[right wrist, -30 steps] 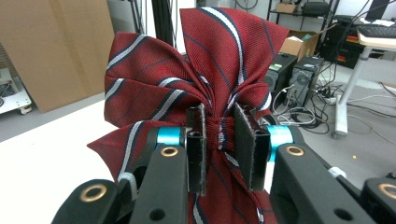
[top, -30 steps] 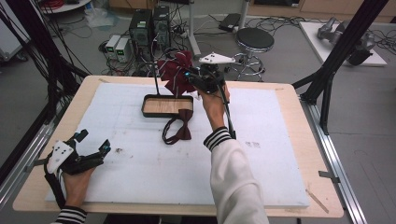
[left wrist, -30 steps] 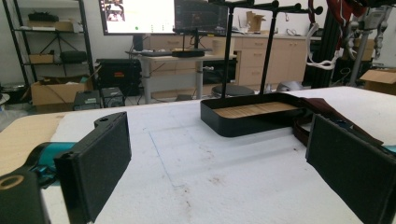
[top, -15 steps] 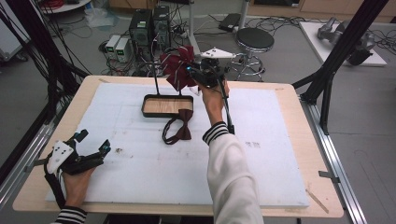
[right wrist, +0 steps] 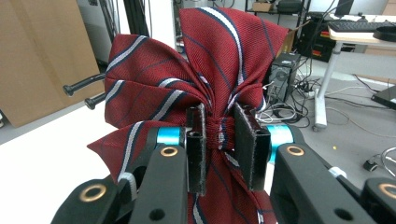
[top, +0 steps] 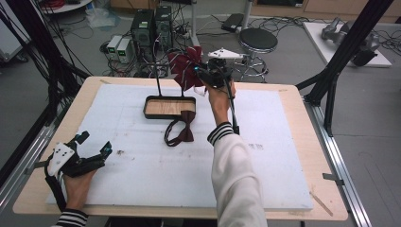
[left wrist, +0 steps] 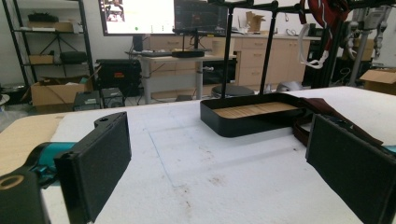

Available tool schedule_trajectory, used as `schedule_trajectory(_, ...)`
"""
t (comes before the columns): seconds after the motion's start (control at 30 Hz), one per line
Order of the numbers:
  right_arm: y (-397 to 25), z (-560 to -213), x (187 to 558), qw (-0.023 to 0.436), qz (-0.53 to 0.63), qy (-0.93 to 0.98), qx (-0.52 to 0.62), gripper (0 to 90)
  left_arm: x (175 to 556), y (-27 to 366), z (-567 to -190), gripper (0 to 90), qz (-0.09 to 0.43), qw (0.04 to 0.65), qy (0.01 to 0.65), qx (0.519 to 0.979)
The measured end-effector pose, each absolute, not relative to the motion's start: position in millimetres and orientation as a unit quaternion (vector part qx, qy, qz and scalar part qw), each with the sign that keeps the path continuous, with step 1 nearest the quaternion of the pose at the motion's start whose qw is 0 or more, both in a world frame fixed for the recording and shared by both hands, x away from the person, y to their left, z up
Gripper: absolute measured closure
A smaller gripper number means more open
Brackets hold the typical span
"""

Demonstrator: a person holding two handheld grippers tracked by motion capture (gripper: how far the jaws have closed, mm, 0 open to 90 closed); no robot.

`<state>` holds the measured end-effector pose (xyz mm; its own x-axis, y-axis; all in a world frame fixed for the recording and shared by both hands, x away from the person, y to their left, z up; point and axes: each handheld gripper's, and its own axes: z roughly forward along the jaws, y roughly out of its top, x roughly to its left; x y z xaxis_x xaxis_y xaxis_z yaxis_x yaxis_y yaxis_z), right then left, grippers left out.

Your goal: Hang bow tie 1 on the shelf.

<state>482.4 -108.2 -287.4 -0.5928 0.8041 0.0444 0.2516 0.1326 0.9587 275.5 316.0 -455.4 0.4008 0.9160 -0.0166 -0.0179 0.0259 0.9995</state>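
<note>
Red striped bow tie [right wrist: 187, 93]: being pinched at its knot — right gripper [right wrist: 219, 140] jaws clamping it.
Left gripper [top: 92, 146]: resting on the table [top: 283, 165] — jaws standing wide apart.

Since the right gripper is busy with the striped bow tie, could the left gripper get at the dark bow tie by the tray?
Probably yes: the left gripper is open, and bare mat lies between it and the dark bow tie in front of the tray.

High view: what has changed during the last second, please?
The right gripper, shut on the striped bow tie, carried it slightly up and away, toward the stand. The left gripper, the tray and the dark bow tie stayed put.
</note>
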Motion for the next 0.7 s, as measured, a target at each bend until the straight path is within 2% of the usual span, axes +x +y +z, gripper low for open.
schedule_trajectory(0.7, -126.0, -293.8, 479.8, 0.256, 0.489, 0.744, 0.376, 74.8, 275.3, 315.5, -455.4, 7.1, 0.388, 0.603, 0.386, 0.58)
